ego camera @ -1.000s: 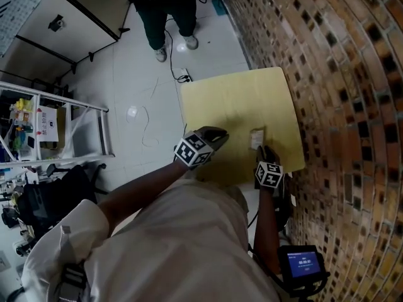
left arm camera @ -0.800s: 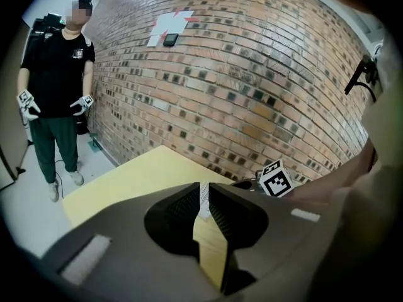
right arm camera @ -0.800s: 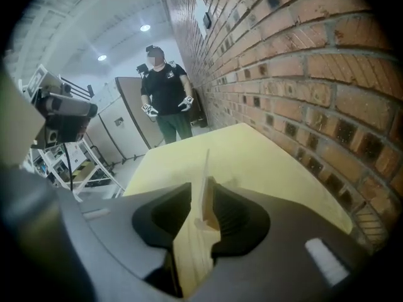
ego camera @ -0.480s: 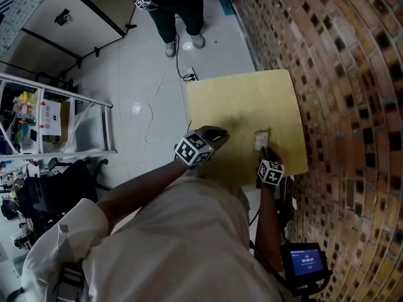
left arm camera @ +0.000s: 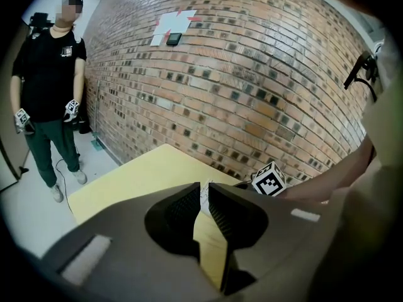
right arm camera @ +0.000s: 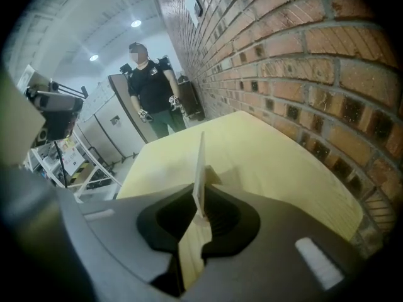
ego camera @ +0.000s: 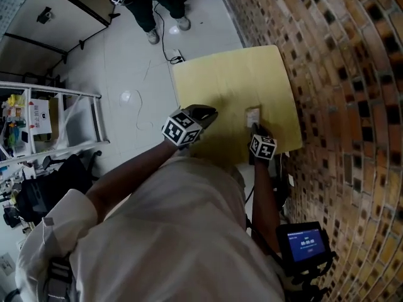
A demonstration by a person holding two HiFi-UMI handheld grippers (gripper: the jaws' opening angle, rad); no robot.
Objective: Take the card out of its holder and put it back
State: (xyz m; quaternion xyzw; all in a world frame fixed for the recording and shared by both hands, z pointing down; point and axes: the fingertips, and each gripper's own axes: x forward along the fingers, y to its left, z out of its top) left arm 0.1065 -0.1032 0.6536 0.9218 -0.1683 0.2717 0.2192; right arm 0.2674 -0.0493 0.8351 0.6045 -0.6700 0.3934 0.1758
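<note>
Scene: A person stands at a yellow desk [ego camera: 220, 74] beside a brick wall [ego camera: 352, 74], with a gripper in each hand.
Right gripper [right arm camera: 200, 190]: Its jaws have just been closing and are now narrow. They appear to pinch the near edge of the card [right arm camera: 199, 159] that stands between them.
Left gripper [left arm camera: 204, 187]: Its jaws are a narrow slit apart with nothing between them, and only bare desk shows through the gap. The card is well beyond their tips.
Card position: It is straight ahead of the right jaws. Its lower near edge sits between the pads, and the rest rises above and beyond the tips.
Holder: A small pale piece [right arm camera: 214, 176] just right of the card, past the jaw tips, is probably the holder. Too little shows to be sure.
Card direction: It stands upright and edge-on to the right jaws, its flat faces in line with the way they point. The visible edge runs almost straight up. Seen edge-on, its longer side cannot be told.
Step in hand: This looks like securing the card to draw it out.
Doing it well: Keep the pinch firm and square. Pull along the card's own plane without twisting, so the holder does not tip. The free left jaws could steady the holder.
</note>
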